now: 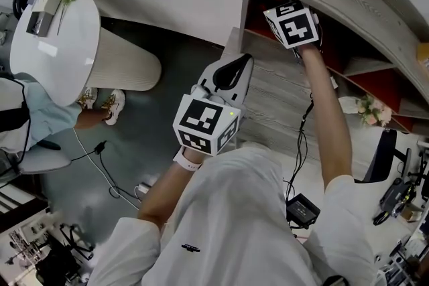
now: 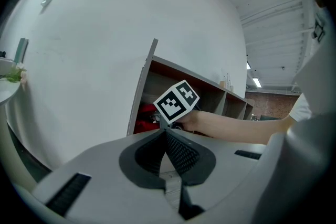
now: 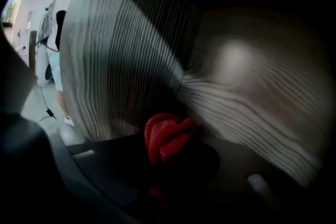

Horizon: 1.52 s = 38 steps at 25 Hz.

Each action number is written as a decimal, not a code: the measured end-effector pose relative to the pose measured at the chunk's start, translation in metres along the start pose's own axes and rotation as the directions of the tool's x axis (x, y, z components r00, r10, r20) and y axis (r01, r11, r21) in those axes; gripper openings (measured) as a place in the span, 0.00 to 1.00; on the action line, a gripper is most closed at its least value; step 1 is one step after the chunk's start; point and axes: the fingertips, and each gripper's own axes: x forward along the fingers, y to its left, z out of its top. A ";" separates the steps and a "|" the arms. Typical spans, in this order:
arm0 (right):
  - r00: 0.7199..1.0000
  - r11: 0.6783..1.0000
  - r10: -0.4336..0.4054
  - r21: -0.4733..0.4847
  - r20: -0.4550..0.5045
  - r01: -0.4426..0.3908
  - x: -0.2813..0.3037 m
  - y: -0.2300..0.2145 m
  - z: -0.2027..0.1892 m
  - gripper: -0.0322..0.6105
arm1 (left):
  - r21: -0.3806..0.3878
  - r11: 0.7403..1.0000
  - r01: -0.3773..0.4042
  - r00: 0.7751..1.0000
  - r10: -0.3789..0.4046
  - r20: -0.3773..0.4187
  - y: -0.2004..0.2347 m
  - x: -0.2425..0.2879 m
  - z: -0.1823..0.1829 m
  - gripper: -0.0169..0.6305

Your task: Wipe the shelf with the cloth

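Woodgrain shelf [image 1: 281, 97]: right tongs [image 3: 176, 157] inside, clamped on cloth [image 3: 165, 136] at inner corner, apparently for wiping; left tongs [image 2: 167, 136] together, empty, idle outside.

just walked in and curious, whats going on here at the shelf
A person is working with a two-jaw gripper in each hand. The right gripper has its jaws closed on a bunched red cloth and reaches into a compartment of the wood-grain shelf, with the cloth close against the boards. The left gripper hangs outside the shelf, jaws together and holding nothing.
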 end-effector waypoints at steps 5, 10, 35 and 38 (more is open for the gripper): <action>0.998 0.997 -0.050 0.064 -0.035 0.052 -0.017 -0.020 -0.022 0.15 | -0.001 1.000 0.008 1.000 -0.008 -0.004 -0.005 -0.005 -0.004 0.03; 0.994 0.985 -0.094 0.143 -0.057 0.101 -0.044 -0.045 -0.048 0.14 | 0.019 0.999 0.030 1.000 -0.030 0.000 -0.016 -0.010 -0.002 0.03; 0.808 0.691 -0.517 0.419 -0.282 0.589 -0.130 -0.127 -0.127 0.15 | 0.056 0.997 0.056 0.998 -0.057 0.018 -0.037 -0.038 0.000 0.03; 0.803 0.665 -0.524 0.453 -0.284 0.594 -0.137 -0.125 -0.127 0.15 | 0.049 0.998 0.050 0.998 -0.052 0.025 -0.034 -0.043 0.000 0.03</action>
